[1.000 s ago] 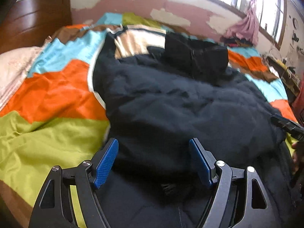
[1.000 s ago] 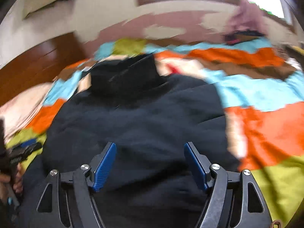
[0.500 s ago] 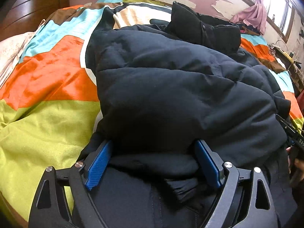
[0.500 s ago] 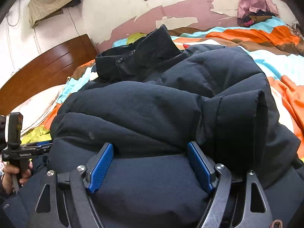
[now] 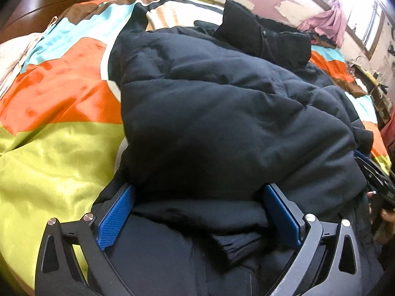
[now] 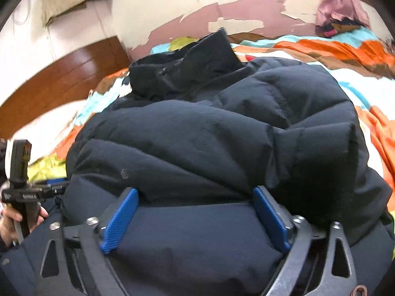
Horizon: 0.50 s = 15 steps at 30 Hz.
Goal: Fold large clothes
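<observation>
A dark navy padded jacket [image 5: 222,113] lies folded over on itself on the bed, directly ahead of both grippers and filling most of each view. Its upper fold bulges above the lower layer, and the doubled edge sits right at the fingertips. The stand-up collar [image 6: 187,59] rises at the far end of the jacket, beyond the padded bulk.

The left gripper [image 5: 198,212] has just been opening and now stands about as wide as it goes; the folded edge of the jacket lies between its blue pads [image 5: 116,218], loose, with nothing clamped. A ribbed cuff [image 5: 237,246] lies just behind that edge, close to its right finger.

The right gripper [image 6: 196,218] has likewise just been opening and stands equally wide, the jacket's fold between its pads [image 6: 121,219] but not gripped. To its right a rolled sleeve end [image 6: 318,157] sticks up from the pile.

Each gripper shows at the edge of the other's view, held by a hand [image 6: 14,219].

Under the jacket spreads a bedspread [image 5: 56,113] in orange, lime, turquoise and brown, reaching out to the left of the left gripper. Beyond it are a wooden headboard [image 6: 61,83], a wall with peeling pink paint [image 6: 246,12], and a pink cloth [image 5: 325,24] hanging by the window.
</observation>
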Each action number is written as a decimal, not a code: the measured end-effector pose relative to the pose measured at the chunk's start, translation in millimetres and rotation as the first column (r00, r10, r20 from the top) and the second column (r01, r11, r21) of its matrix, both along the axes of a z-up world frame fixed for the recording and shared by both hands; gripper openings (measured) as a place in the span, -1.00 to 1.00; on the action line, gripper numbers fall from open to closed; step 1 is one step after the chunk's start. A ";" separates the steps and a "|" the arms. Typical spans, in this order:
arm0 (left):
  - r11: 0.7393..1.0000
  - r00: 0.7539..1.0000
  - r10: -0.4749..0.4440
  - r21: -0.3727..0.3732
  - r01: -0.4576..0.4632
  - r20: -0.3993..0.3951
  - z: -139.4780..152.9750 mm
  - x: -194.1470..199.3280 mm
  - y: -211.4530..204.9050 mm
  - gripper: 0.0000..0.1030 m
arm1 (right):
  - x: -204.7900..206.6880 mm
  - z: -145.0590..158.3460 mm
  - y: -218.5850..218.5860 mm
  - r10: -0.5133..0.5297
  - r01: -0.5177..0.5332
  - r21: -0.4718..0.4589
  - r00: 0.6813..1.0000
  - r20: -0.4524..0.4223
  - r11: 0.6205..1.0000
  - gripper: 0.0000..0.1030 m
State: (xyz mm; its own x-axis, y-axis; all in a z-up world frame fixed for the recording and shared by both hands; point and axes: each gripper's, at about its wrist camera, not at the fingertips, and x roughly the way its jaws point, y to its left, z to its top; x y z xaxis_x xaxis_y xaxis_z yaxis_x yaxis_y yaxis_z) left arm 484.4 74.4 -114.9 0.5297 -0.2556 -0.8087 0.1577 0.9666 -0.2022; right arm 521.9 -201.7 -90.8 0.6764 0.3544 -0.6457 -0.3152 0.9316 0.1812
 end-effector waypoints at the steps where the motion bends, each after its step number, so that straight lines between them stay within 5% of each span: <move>1: 1.000 1.000 0.015 0.019 -0.014 -0.025 2.0 -2.3 -0.4 0.96 | -2.2 2.3 4.0 -0.005 0.005 -0.035 1.000 -0.019 0.999 1.00; 8: 0.995 0.957 0.068 0.089 -0.044 -0.282 14.6 -36.8 -1.8 0.96 | -27.1 15.2 8.2 -0.074 0.037 -0.180 0.977 -0.199 0.983 1.00; 12: 0.989 0.945 0.036 0.145 0.012 -0.325 20.8 -69.0 -12.7 0.96 | -48.7 -2.4 26.7 -0.023 -0.144 -0.394 0.921 -0.390 0.908 1.00; 15: 0.987 0.928 0.021 0.157 0.041 -0.372 28.0 -80.2 -14.9 0.96 | -64.8 -4.9 19.6 -0.002 -0.166 -0.336 0.894 -0.448 0.927 1.00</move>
